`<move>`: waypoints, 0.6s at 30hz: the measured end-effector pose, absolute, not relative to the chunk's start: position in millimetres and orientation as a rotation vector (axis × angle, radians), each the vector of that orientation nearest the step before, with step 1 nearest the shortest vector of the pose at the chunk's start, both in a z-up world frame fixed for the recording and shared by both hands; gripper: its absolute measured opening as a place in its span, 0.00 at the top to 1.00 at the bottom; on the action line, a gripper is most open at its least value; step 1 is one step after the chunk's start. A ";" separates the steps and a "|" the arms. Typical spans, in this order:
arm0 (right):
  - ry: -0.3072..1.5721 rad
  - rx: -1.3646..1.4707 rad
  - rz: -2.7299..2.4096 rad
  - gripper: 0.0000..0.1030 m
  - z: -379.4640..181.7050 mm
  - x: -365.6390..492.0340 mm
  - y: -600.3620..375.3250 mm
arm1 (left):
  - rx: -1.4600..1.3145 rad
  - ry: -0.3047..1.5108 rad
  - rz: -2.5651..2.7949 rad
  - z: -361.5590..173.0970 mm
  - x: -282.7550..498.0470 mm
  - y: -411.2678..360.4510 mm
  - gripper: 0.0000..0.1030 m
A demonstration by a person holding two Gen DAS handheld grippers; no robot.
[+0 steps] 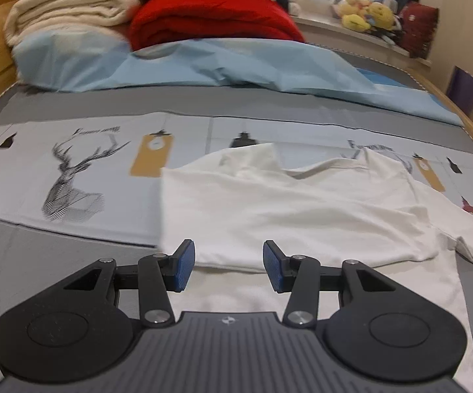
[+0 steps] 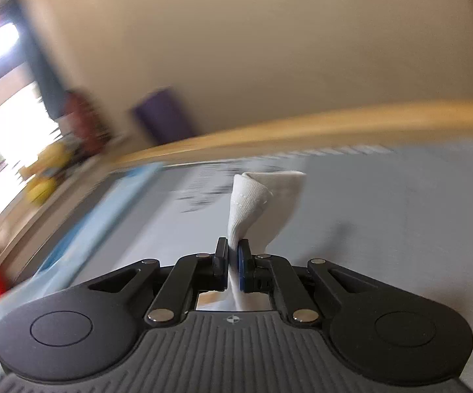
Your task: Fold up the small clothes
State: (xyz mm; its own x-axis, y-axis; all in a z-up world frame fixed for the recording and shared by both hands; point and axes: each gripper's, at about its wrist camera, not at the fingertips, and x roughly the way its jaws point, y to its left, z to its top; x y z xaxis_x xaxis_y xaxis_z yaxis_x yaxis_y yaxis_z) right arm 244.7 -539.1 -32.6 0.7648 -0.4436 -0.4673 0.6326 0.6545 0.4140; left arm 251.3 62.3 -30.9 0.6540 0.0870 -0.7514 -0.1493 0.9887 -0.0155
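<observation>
A small white T-shirt (image 1: 301, 206) lies on the bed, its left side folded in with a straight edge. My left gripper (image 1: 229, 267) is open and empty, hovering just above the shirt's near part. In the right wrist view my right gripper (image 2: 233, 252) is shut on a hemmed white piece of the shirt (image 2: 252, 199), which stands up from between the pads above the grey sheet. That view is blurred with motion.
The bed has a grey sheet with a deer-print band (image 1: 72, 177). A light blue duvet (image 1: 236, 65), a red blanket (image 1: 213, 19) and cream blankets (image 1: 69, 9) lie at the head. A wooden bed rail (image 2: 301, 127) runs along the side. Plush toys (image 1: 367, 13) sit on a sill.
</observation>
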 end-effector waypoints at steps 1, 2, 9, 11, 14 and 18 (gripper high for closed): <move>0.347 0.536 -0.565 0.95 -23.1 254.8 -515.8 | -0.089 0.850 0.143 -30.6 249.8 69.3 0.51; 0.352 0.490 -0.505 0.95 -15.7 262.9 -492.7 | -0.098 0.853 0.153 -29.9 248.2 76.7 0.51; 0.366 0.262 -0.039 0.95 26.4 304.5 -287.5 | -0.161 0.879 0.208 -28.2 236.5 123.2 0.51; 0.373 0.258 0.091 0.95 30.8 309.0 -227.1 | -0.180 0.883 0.217 -27.5 234.6 132.6 0.51; 0.486 0.295 0.321 0.91 21.6 311.8 -141.0 | -0.210 0.887 0.235 -25.9 234.2 143.9 0.51; 0.846 0.303 0.556 0.85 -25.7 311.1 -73.5 | -0.259 0.894 0.252 -25.9 235.1 156.9 0.51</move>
